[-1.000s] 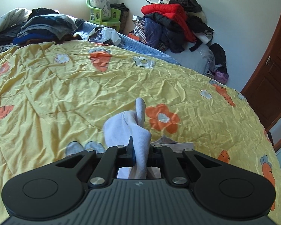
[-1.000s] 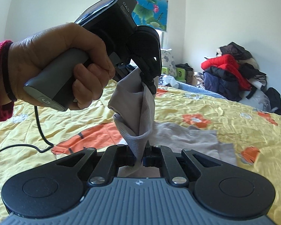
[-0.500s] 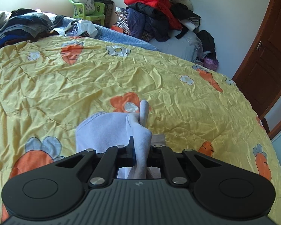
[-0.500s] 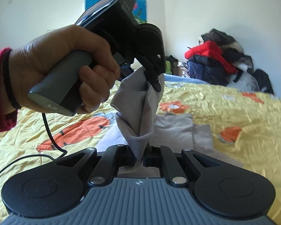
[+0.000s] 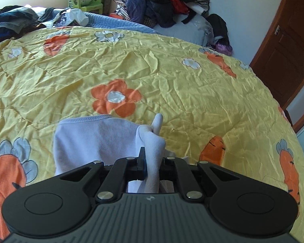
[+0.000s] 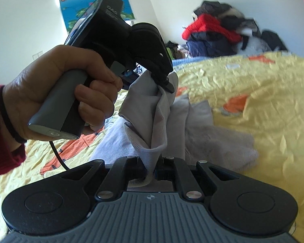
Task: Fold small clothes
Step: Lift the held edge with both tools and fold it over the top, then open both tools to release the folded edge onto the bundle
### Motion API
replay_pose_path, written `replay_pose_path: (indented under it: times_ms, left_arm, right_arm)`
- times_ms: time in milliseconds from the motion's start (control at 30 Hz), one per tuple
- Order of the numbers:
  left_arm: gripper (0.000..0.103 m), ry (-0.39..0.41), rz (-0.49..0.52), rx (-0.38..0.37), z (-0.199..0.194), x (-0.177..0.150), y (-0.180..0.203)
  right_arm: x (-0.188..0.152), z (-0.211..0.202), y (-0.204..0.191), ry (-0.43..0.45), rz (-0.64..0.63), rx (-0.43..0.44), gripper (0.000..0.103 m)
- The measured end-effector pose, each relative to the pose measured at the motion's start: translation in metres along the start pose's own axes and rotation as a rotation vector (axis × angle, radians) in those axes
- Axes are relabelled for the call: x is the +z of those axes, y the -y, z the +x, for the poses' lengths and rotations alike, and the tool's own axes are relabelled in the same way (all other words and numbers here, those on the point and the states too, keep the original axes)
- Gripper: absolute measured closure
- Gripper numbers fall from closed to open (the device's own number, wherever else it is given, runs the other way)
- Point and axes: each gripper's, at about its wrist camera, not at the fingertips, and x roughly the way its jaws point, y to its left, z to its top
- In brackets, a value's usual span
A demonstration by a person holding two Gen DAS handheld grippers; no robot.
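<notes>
While both grippers pinch the same pale grey garment (image 6: 152, 121), I hold it slack above the yellow flowered quilt (image 5: 172, 85). The left gripper (image 5: 152, 160) has its fingers pressed onto a bunched edge; the right gripper (image 6: 151, 162) clamps a ribbed hem, the left hand (image 6: 56, 93) just beyond. I judge I should draw the two edges apart evenly, then lower the cloth flat beside the grey pieces (image 6: 212, 141) lying there.

Bright daylight, fisheye edges; right view blurred
</notes>
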Motion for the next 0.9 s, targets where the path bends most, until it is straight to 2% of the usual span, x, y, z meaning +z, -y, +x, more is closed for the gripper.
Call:
replay_pose_path:
  times_ms: [133, 233, 333, 367, 400, 667, 900]
  left_arm:
    - [0.094, -0.02, 0.013, 0.003, 0.007, -0.001, 0.007]
    - [0.085, -0.041, -0.003, -0.006, 0.01, 0.001, 0.007]
    - [0.05, -0.031, -0.014, -0.01, 0.009, 0.003, 0.007]
    - [0.032, -0.014, -0.016, -0.012, 0.007, 0.004, 0.007]
    - [0.025, 0.008, -0.017, -0.015, 0.005, 0.004, 0.007]
    - [0.025, 0.047, -0.041, -0.025, -0.007, 0.008, -0.002]
    - [0.025, 0.056, -0.062, -0.006, -0.024, -0.004, -0.028]
  right_arm:
    - [-0.001, 0.002, 0.014, -0.022, 0.085, 0.029, 0.093]
    - [-0.004, 0.004, 0.022, -0.035, 0.131, 0.046, 0.093]
    - [-0.005, 0.005, 0.024, -0.044, 0.148, 0.053, 0.092]
    - [-0.007, 0.005, 0.025, -0.047, 0.15, 0.054, 0.092]
    - [-0.007, 0.005, 0.026, -0.048, 0.153, 0.055, 0.091]
    - [-0.008, 0.002, 0.037, -0.058, 0.247, 0.084, 0.089]
    - [-0.014, 0.0, 0.063, -0.065, 0.444, 0.167, 0.086]
